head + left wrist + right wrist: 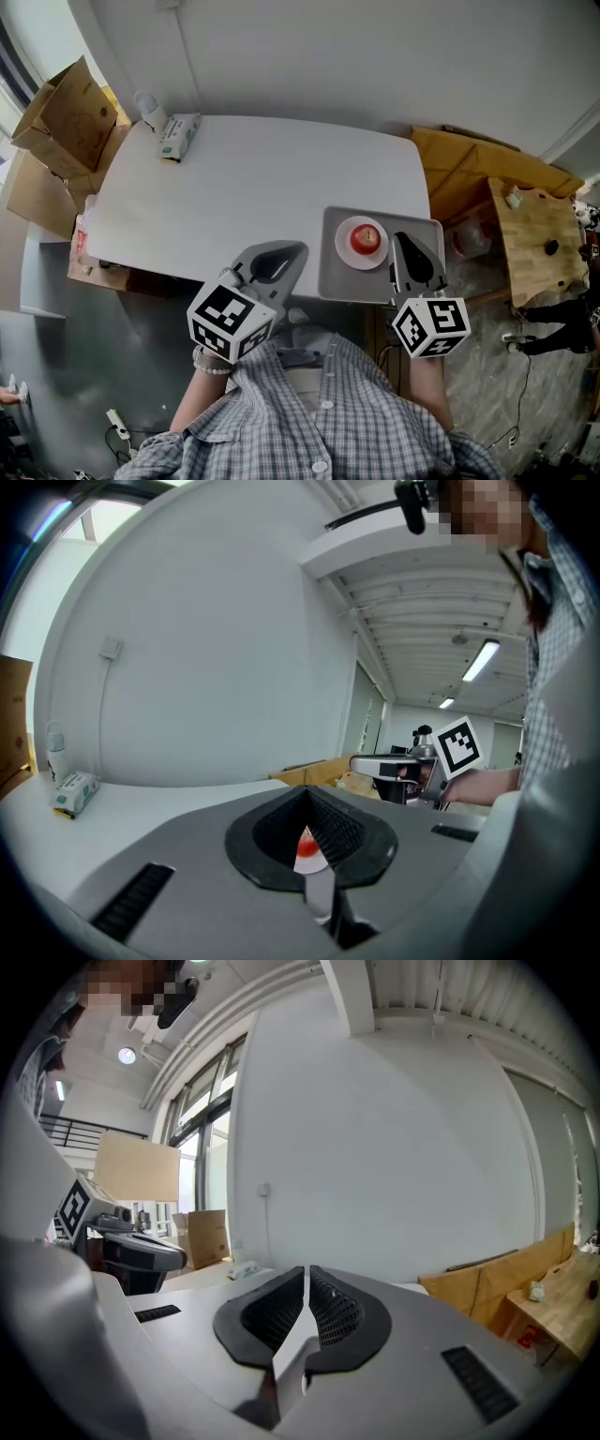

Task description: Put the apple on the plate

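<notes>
Red apple sits on a small white plate. The plate stands on a grey tray at the near right corner of the white table.

Right gripper: over the right part of the tray, just beside the plate, clear of the apple. Its own view shows the right gripper with its two dark pads pressed together at the tips and nothing between them.

Left gripper: at the near edge of the table, just left of the tray. Its own view shows the left gripper with tips likewise meeting, empty.

Views compared: only the head view gives the whole layout. The left gripper view catches a sliver of the apple and plate below its closed tips, with the right gripper off to the side. The right gripper view faces the wall and picks up the left gripper.

A green-and-white pack lies at the far left corner, also seen from the left gripper.
</notes>
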A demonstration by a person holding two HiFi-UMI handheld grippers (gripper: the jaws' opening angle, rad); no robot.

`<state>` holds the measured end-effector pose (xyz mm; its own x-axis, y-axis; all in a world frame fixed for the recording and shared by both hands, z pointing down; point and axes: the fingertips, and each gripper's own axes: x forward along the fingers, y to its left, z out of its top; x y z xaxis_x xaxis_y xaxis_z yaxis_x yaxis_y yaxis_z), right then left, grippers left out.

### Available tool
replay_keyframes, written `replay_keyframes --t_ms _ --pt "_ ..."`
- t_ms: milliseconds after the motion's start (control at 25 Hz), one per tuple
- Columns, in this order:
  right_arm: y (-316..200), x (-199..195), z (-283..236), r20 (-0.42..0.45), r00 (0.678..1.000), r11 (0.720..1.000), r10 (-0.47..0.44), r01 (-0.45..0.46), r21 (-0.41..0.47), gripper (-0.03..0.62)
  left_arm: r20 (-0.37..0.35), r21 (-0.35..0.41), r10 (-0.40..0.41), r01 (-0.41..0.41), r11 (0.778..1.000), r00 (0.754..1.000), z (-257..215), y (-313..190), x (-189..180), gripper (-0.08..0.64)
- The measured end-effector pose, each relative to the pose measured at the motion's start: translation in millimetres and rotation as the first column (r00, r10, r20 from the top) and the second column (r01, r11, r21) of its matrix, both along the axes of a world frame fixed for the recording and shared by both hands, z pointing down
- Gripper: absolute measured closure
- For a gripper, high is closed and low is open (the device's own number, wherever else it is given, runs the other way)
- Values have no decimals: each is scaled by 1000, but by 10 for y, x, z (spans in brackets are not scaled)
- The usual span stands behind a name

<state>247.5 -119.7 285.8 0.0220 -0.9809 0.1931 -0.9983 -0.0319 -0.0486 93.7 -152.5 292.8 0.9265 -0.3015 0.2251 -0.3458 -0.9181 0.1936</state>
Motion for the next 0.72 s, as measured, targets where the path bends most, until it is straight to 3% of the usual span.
replay_keyframes --t_ms 720 --pt "-26 -42 87 -3 1000 1000 -1 1 -28 558 7 -32 18 -18 999 1000 81 -4 -11 551"
